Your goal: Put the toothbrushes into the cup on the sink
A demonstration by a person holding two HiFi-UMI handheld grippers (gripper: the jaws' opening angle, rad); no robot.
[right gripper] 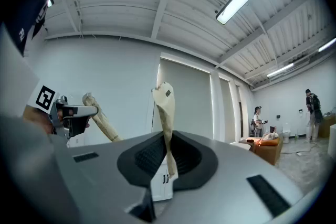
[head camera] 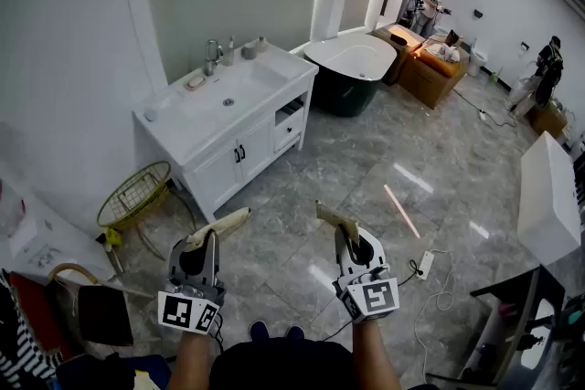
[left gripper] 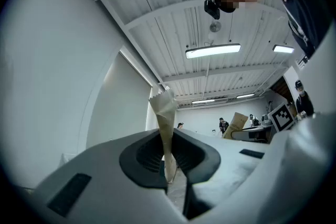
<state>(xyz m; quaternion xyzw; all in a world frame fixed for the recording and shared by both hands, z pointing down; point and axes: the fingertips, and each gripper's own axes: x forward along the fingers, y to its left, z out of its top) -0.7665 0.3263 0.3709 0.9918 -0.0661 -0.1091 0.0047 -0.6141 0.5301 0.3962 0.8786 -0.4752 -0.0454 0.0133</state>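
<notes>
Each gripper holds a toothbrush in a beige paper wrapper. In the head view my left gripper (head camera: 207, 244) is shut on one wrapped toothbrush (head camera: 222, 225) that points up and to the right. My right gripper (head camera: 348, 238) is shut on the other wrapped toothbrush (head camera: 333, 216). In the left gripper view the wrapper (left gripper: 165, 122) rises from between the closed jaws of that gripper (left gripper: 169, 166). The right gripper view shows the same for its wrapper (right gripper: 167, 115) and gripper (right gripper: 168, 162). A grey cup (head camera: 249, 52) stands at the back of the white sink (head camera: 259, 82), far ahead at the left.
The sink's vanity cabinet (head camera: 247, 151) stands against the left wall, with a faucet (head camera: 212, 53) and a soap dish (head camera: 196, 82) on top. A yellow wire basket (head camera: 134, 195) sits left of it. A dark bathtub (head camera: 352, 68) lies beyond. People stand far off at the right.
</notes>
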